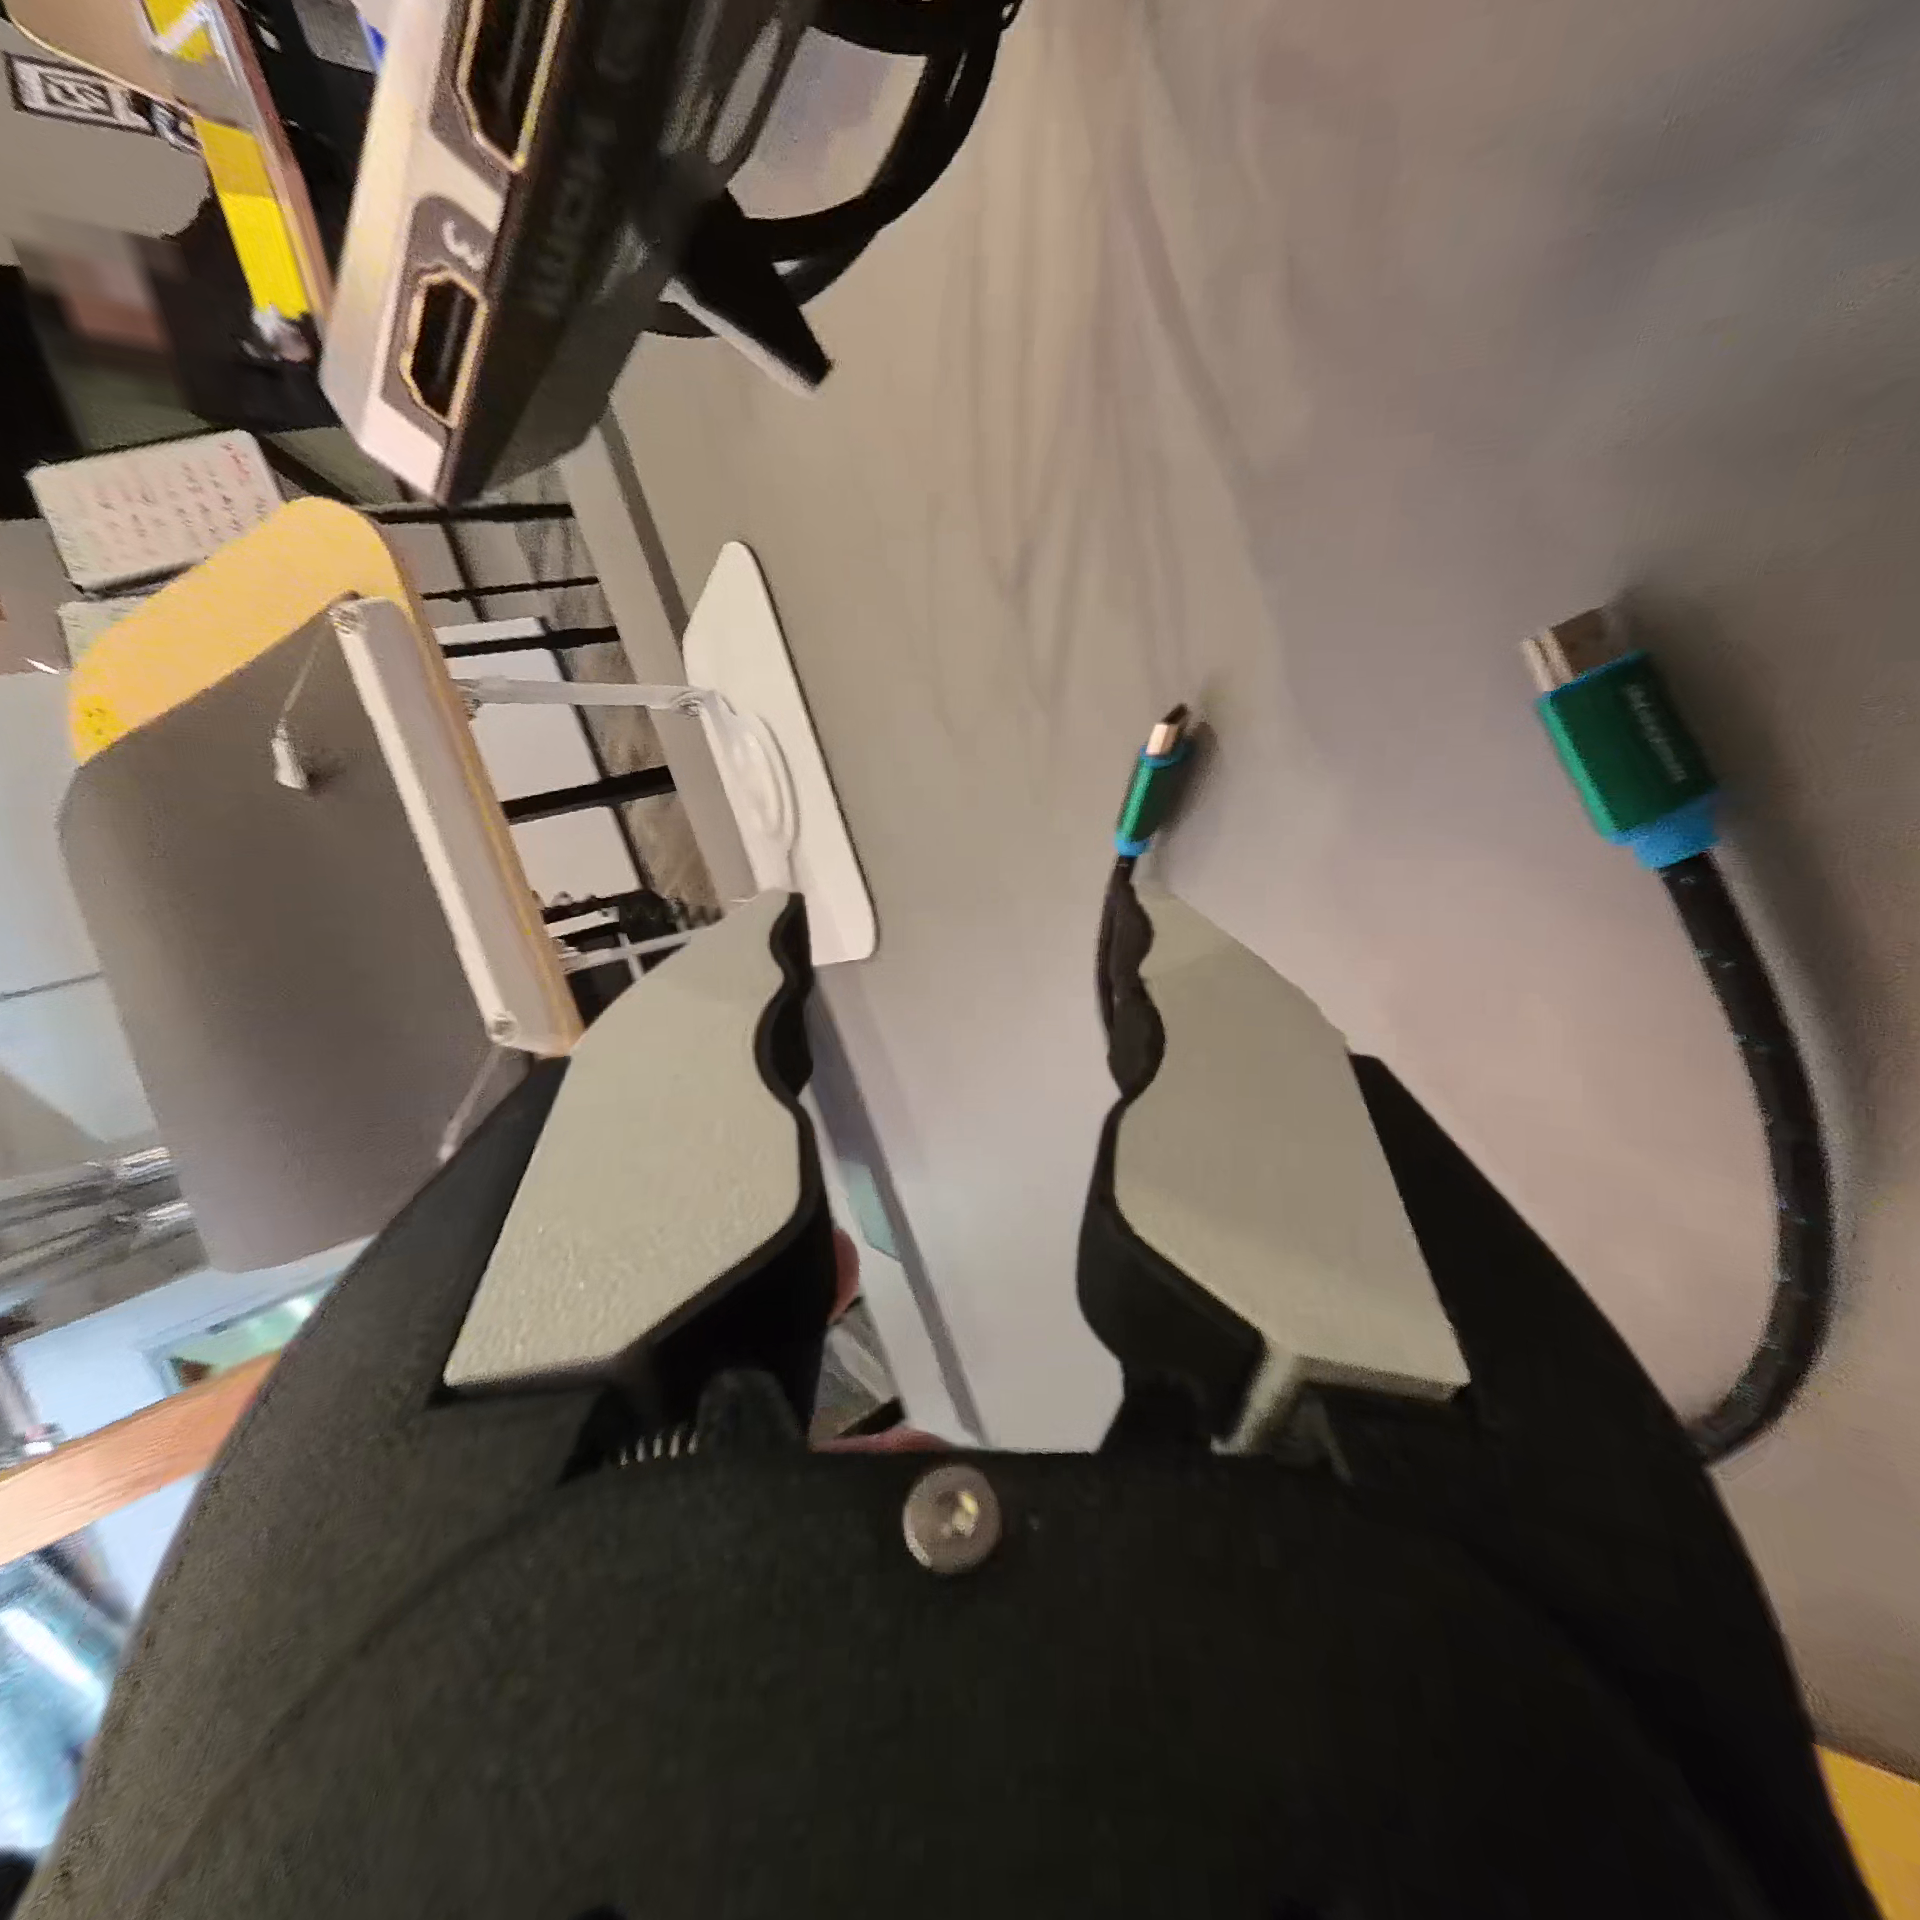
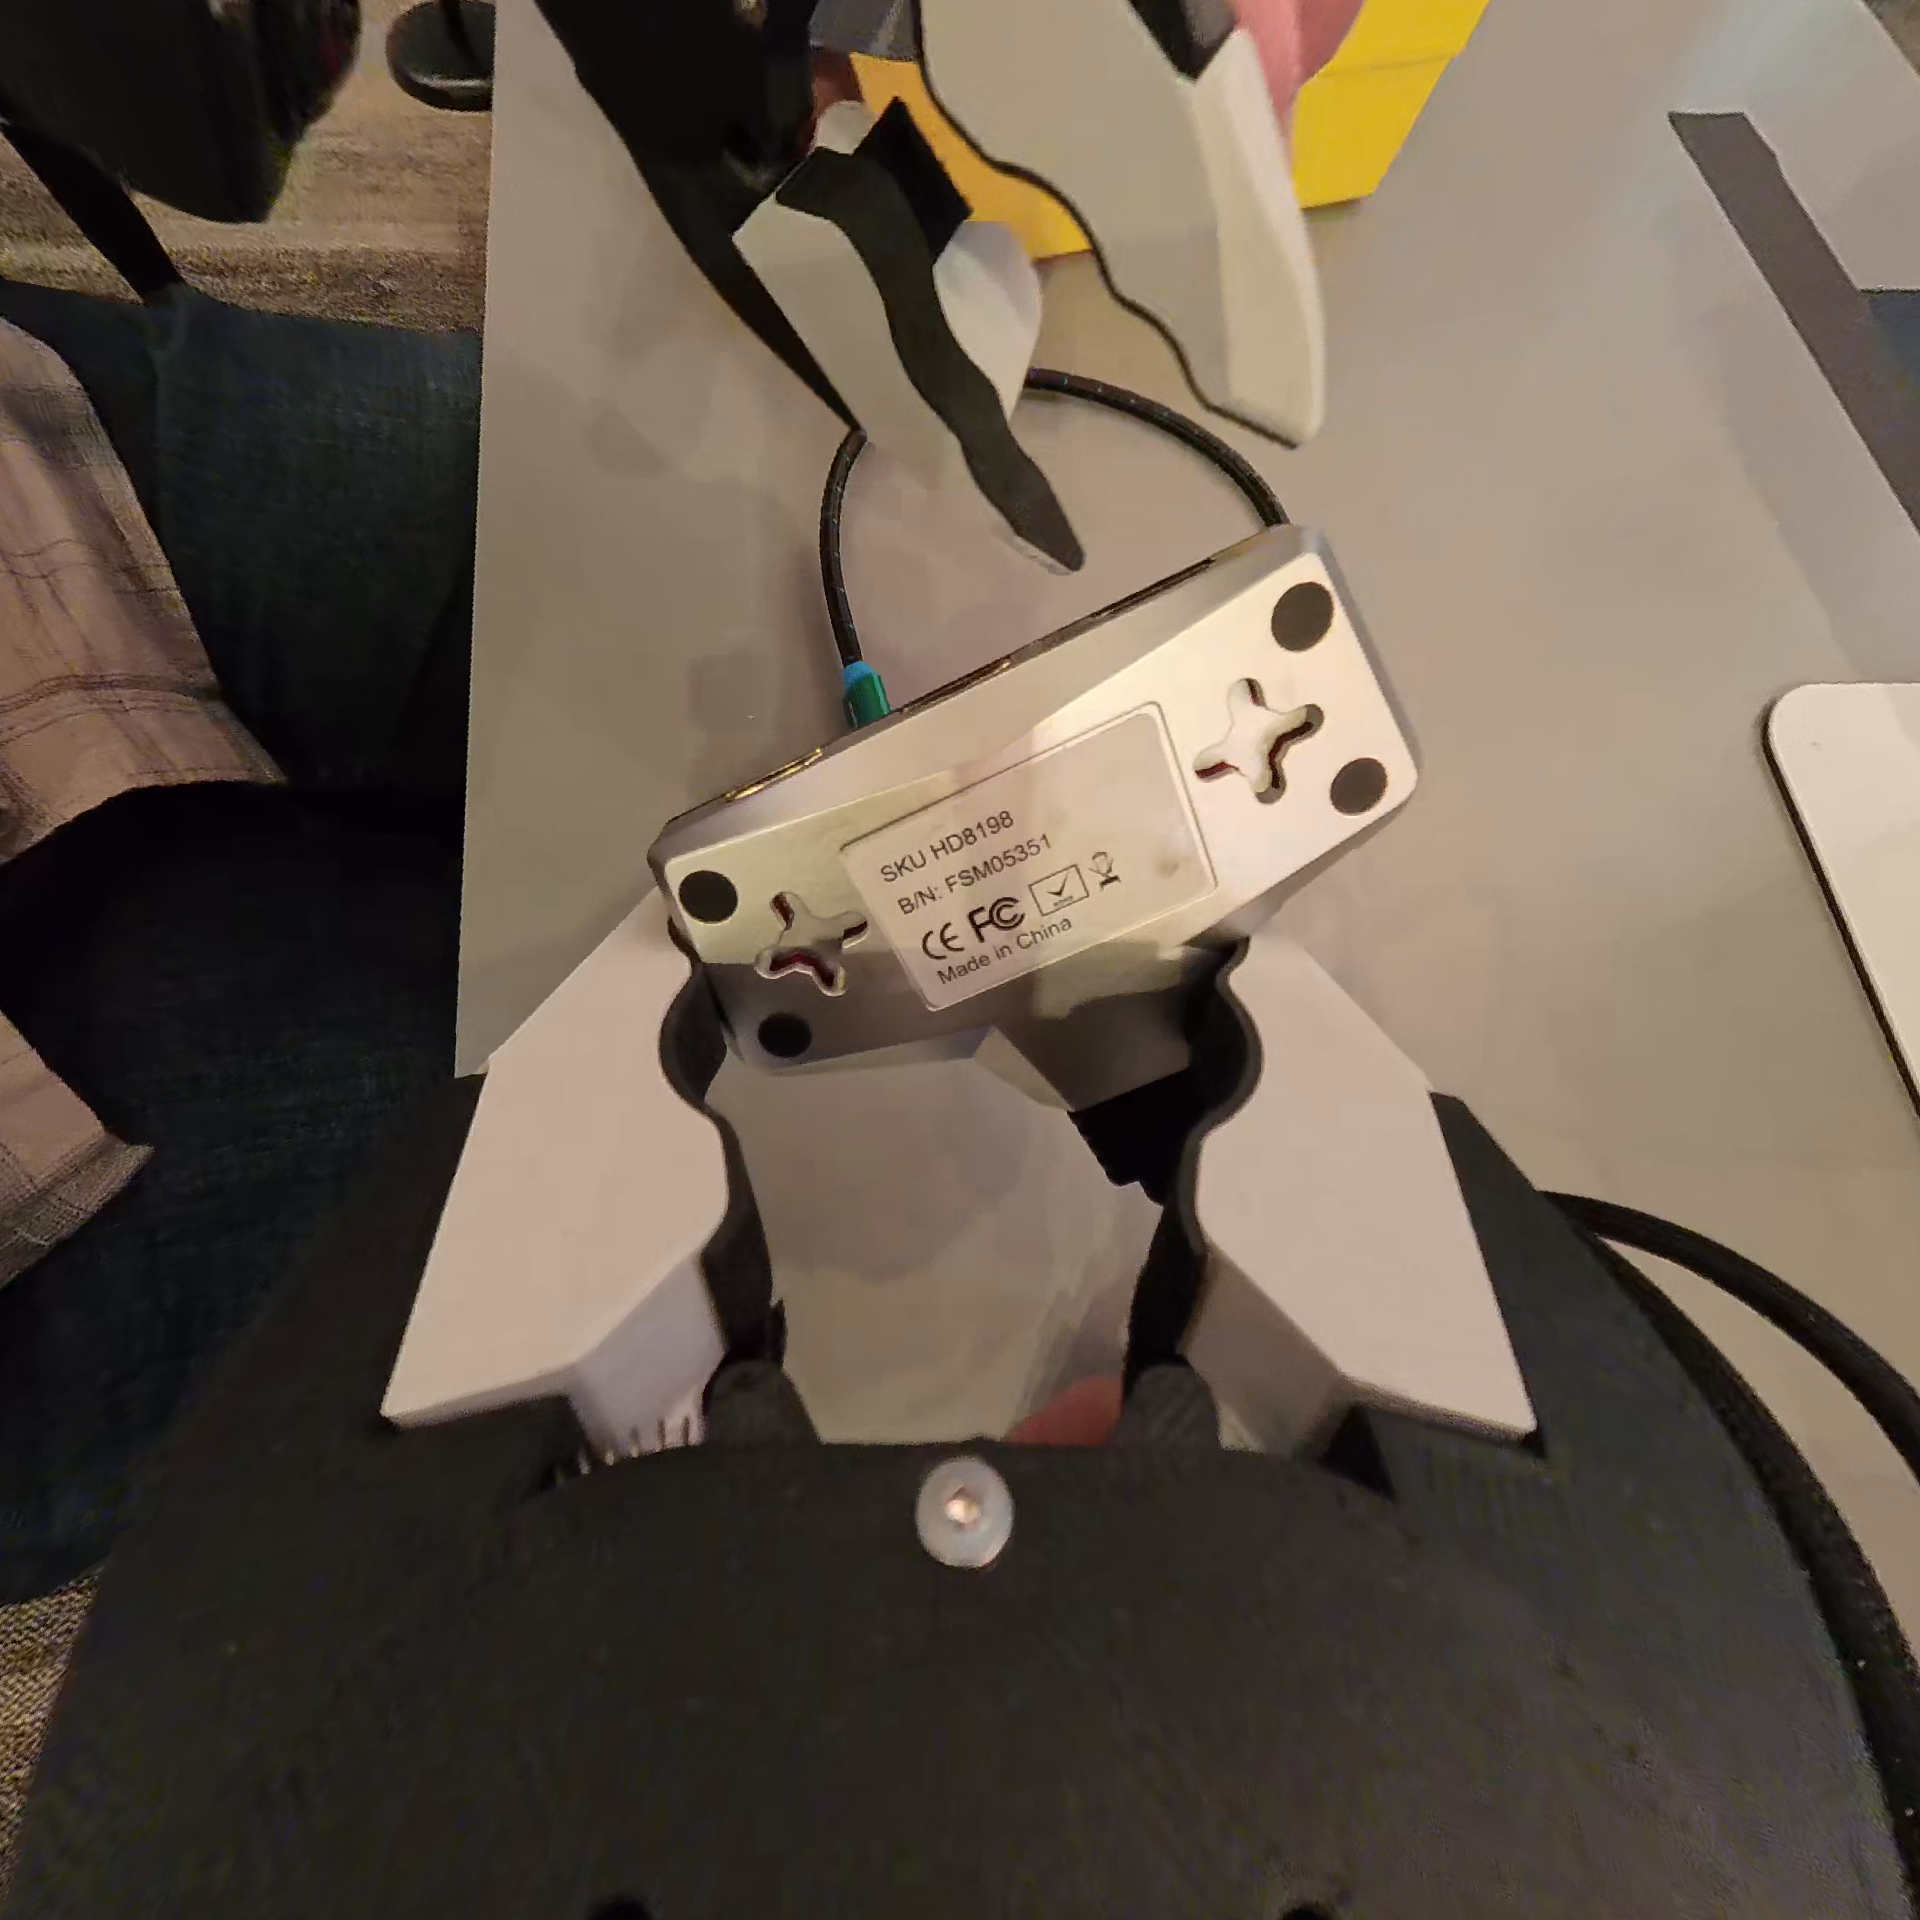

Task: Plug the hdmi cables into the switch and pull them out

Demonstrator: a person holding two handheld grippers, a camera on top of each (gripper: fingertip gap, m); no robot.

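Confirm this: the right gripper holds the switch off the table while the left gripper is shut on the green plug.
Not quite. The left gripper is open and empty; the green plug lies on the table, as the left wrist view shows. The right gripper does hold the switch.

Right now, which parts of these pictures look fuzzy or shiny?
Left wrist view: the silver metal switch box is smeared with blur, while the green-and-blue HDMI plug is sharper. Right wrist view: the box's underside is crisp with soft glare; the far gripper is blurred.

Switch (image 2: 1039,810) held above table (image 2: 1558,520), betw right gripper (image 2: 961,1023) fingers; HDMI plug (image 1: 1621,743) on table, right of left gripper (image 1: 951,997).
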